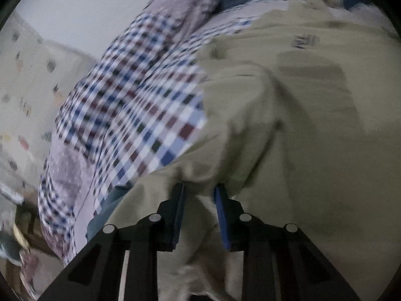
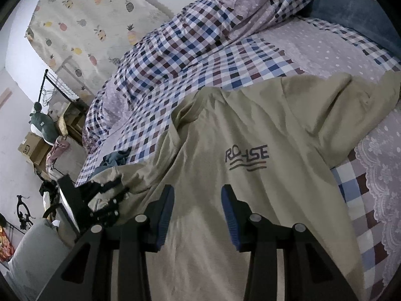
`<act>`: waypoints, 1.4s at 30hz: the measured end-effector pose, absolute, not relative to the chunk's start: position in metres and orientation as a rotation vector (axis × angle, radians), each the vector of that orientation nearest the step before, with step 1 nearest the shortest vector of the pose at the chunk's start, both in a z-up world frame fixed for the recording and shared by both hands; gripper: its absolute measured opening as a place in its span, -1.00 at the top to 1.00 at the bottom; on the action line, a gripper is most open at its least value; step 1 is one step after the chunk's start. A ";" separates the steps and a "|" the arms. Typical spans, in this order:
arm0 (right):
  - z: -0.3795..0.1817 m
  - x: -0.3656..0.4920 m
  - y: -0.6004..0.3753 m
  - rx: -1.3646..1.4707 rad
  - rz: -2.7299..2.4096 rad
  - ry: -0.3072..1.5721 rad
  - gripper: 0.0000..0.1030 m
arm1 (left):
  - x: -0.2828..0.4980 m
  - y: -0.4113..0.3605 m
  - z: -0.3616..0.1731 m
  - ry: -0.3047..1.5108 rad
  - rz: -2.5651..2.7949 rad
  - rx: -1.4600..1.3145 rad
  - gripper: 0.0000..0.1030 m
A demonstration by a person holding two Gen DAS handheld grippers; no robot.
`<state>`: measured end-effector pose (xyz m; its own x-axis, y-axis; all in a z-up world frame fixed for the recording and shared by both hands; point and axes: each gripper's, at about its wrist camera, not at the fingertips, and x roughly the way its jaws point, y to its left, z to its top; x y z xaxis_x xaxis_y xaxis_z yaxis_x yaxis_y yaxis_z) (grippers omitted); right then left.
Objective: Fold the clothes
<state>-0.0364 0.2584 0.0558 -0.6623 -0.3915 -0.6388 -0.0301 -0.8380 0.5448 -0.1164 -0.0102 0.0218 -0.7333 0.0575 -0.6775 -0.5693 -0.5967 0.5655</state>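
In the left wrist view, your left hand-held gripper [image 1: 200, 190] comes up from the bottom centre of the frame, tilted down toward the bed [image 1: 130, 105], with its fingers partly apart and their tips pressed into a raised ridge of the beige shirt [image 1: 288, 115]. This view is blurred and the tips are half buried in cloth, so you cannot tell whether they pinch the fold or only touch it. The shirt fills the right and lower part of that frame, over the checked quilt that runs from the lower left to the upper centre.

In the right wrist view, that same left hand-held gripper shows at the lower left edge of the shirt [image 2: 250, 130], its black linkage lying on bunched fabric there. Further right, your right hand-held gripper [image 2: 198, 195] rises from the bottom centre, its blue-padded fingers [image 2: 166, 210] spread wide with nothing between them, hovering above the shirt's front. The printed logo [image 2: 246, 159] sits just above and right of the fingertips. The shirt lies across the centre and right of the frame on the bed [image 2: 200, 57], creased, one end reaching toward the upper right.
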 end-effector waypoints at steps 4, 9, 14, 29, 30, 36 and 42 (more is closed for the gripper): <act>0.056 -0.036 0.262 1.170 -2.580 -0.780 0.17 | -0.154 -0.030 0.036 0.937 2.531 -0.978 0.46; 0.055 -0.036 0.265 1.168 -2.583 -0.775 0.17 | -0.167 -0.042 0.047 0.708 2.576 -1.056 0.44; 0.056 -0.034 0.267 1.162 -2.587 -0.779 0.17 | -0.119 -0.029 0.054 0.862 2.484 -0.850 -0.04; 0.061 -0.032 0.265 1.137 -2.576 -0.790 0.17 | -0.104 0.014 0.000 1.380 2.343 -0.818 0.05; 0.060 -0.033 0.265 1.138 -2.575 -0.789 0.17 | -0.109 0.014 -0.002 1.399 2.360 -0.821 0.16; 0.058 -0.034 0.266 1.148 -2.575 -0.787 0.17 | -0.139 -0.001 0.020 1.184 2.521 -0.892 0.88; 0.054 -0.035 0.268 1.161 -2.573 -0.775 0.17 | -0.187 -0.048 0.081 0.600 2.706 -0.993 0.90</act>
